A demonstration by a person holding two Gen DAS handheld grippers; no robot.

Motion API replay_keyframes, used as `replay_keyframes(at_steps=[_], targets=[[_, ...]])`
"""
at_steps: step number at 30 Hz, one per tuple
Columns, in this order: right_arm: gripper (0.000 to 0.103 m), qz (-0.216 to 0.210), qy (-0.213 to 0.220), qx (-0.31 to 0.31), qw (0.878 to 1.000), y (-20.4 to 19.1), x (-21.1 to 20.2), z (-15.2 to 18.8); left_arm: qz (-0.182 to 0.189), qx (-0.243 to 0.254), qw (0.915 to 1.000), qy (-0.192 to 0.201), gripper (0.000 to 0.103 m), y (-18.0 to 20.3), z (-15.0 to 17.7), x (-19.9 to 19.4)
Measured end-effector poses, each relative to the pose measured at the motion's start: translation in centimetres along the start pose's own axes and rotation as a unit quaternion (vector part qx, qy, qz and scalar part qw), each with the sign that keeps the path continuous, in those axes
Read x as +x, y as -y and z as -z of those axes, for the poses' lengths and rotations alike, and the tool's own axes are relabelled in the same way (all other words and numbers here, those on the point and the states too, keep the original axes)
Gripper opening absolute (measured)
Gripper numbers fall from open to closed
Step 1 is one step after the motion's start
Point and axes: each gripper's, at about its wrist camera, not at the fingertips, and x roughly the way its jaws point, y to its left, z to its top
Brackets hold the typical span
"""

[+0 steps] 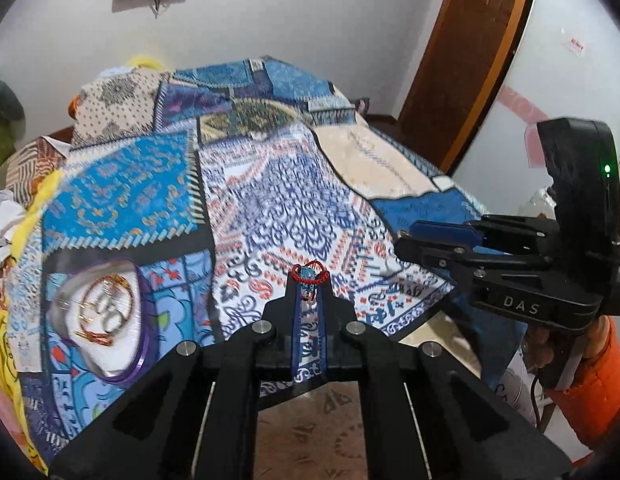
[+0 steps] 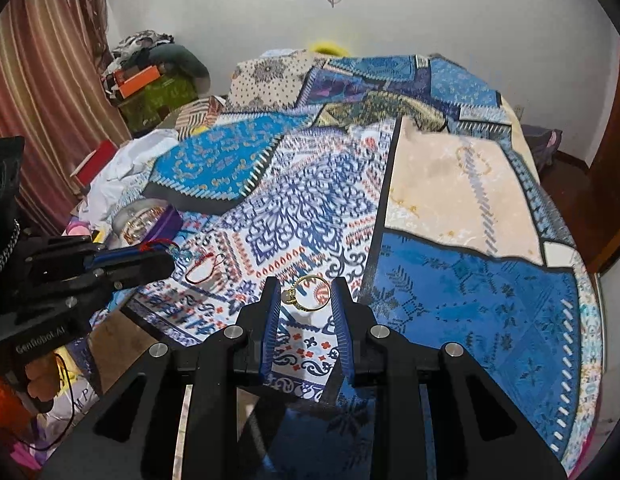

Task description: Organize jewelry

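My left gripper (image 1: 309, 280) is shut on a red cord bracelet with a blue bead (image 1: 308, 273), held above the patterned cloth; the right wrist view shows it (image 2: 172, 254) at the left. A purple jewelry box (image 1: 106, 320) with several bangles and rings sits on the cloth to the left; it also shows in the right wrist view (image 2: 150, 220). My right gripper (image 2: 306, 294) holds a gold ring with a pale stone (image 2: 308, 293) between its fingers. A red cord loop (image 2: 204, 268) lies on the cloth.
The patchwork cloth (image 2: 449, 280) covers a table. Its near edge (image 1: 425, 316) drops to a tiled floor. Clutter and a curtain (image 2: 38, 100) stand at the left. A wooden door frame (image 1: 469, 60) is at the right.
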Motion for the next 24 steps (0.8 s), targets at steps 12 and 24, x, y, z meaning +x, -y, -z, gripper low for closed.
replay_keyframes(at_steps=[12,24], targets=[[0.023,0.004,0.054,-0.026,0.998,-3.2,-3.4,-2.4,-0.033,-0.007,0.9969,0.071,0.005,-1.4,-1.2,-5.9],[0.023,-0.033,0.104,-0.062,0.992,-8.3,-5.1,-5.6,-0.077,-0.031,0.9885,0.126,0.005,-5.1,-1.5,-10.7]])
